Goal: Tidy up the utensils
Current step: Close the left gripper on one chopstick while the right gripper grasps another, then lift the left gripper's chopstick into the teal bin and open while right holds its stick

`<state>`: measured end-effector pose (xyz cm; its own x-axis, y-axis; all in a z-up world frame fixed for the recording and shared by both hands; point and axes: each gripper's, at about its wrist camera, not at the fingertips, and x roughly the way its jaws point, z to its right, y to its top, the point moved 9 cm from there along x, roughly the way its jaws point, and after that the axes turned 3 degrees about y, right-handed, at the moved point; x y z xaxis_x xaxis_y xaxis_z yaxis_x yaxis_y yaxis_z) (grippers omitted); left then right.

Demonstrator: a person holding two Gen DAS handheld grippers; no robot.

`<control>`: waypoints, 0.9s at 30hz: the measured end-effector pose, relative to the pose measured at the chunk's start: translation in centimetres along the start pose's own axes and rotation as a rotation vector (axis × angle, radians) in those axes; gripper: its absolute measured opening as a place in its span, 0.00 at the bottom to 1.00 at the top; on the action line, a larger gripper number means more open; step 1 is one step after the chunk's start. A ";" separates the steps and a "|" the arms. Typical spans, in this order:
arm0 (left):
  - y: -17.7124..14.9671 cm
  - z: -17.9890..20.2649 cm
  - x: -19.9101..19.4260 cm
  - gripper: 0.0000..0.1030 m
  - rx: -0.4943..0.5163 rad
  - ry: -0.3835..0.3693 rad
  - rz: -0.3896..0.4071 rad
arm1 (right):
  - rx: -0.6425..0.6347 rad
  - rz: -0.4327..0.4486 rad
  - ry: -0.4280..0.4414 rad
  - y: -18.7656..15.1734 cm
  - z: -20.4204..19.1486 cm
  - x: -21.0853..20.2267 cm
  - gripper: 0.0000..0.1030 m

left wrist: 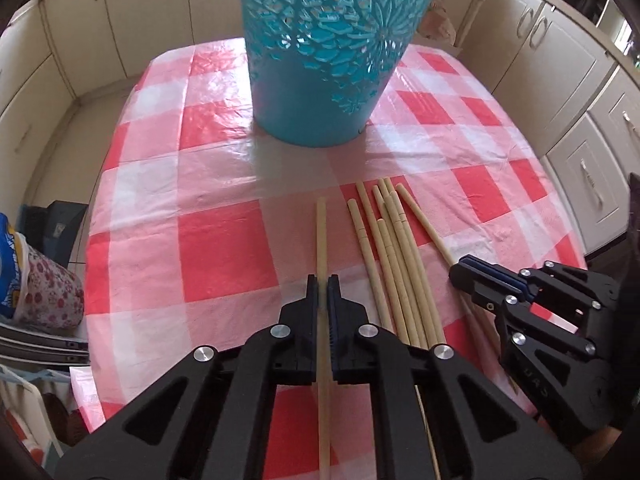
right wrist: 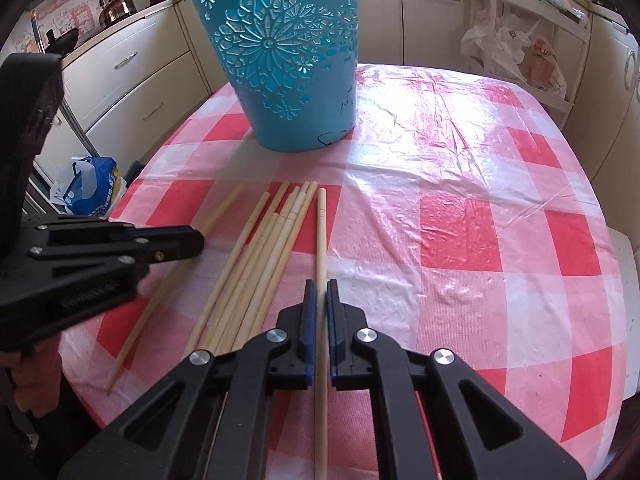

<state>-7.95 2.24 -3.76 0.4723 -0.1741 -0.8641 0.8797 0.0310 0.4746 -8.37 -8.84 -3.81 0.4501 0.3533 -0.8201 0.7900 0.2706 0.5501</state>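
A tall teal cut-out bucket [left wrist: 320, 48] stands on the red-and-white checked table; it also shows in the right wrist view [right wrist: 288, 52]. Several pale wooden chopsticks [left wrist: 396, 256] lie bundled in front of it, also seen in the right wrist view [right wrist: 264, 256]. My left gripper [left wrist: 323, 284] is shut on a single chopstick [left wrist: 322, 232] left of the bundle. My right gripper [right wrist: 321, 292] is shut on a single chopstick [right wrist: 321, 232] right of the bundle. Each gripper shows in the other's view: the right one [left wrist: 464, 272], the left one [right wrist: 196, 242].
The tablecloth [right wrist: 460, 220] is shiny plastic. Cream kitchen cabinets [left wrist: 580, 80] surround the table. Bags sit on the floor at the left [left wrist: 36, 280] and on a white rack at the back right [right wrist: 516, 52]. A kettle [right wrist: 114, 6] stands on the counter.
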 end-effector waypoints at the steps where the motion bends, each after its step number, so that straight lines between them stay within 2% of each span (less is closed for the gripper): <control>1: -0.1 -0.2 -0.7 0.04 -0.008 -0.012 0.020 | -0.001 -0.001 0.000 -0.1 0.0 0.0 0.06; 4: -0.4 -0.4 -3.9 0.04 -0.030 -0.059 0.119 | 0.011 -0.001 0.008 -0.3 0.0 -0.2 0.06; 9: 0.4 -0.3 -11.4 0.04 -0.045 -0.167 0.339 | 0.063 0.002 0.047 -0.4 0.4 -0.3 0.06; 13: 4.7 0.0 -17.7 0.04 -0.046 -0.191 0.533 | 0.077 0.005 0.053 -0.4 0.6 -0.4 0.06; 16: 8.8 -0.1 -20.9 0.04 -0.062 -0.187 0.646 | 0.078 0.006 0.052 -0.4 0.5 -0.3 0.06; 19: 13.2 0.3 -22.2 0.04 -0.079 -0.168 0.733 | 0.081 0.007 0.056 -0.4 0.5 -0.3 0.06; 23: 17.9 0.0 -22.0 0.04 -0.133 -0.165 0.797 | 0.078 0.007 0.060 -0.4 0.5 -0.3 0.06; 27: 21.6 -0.7 -20.7 0.04 -0.161 -0.090 0.868 | 0.064 0.006 0.053 -0.4 0.5 -0.3 0.06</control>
<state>1.29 7.22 24.29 0.9765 -0.1013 -0.1904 0.2133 0.3249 0.9214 -8.60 -9.52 -3.87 0.4332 0.4022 -0.8066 0.8133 0.2112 0.5422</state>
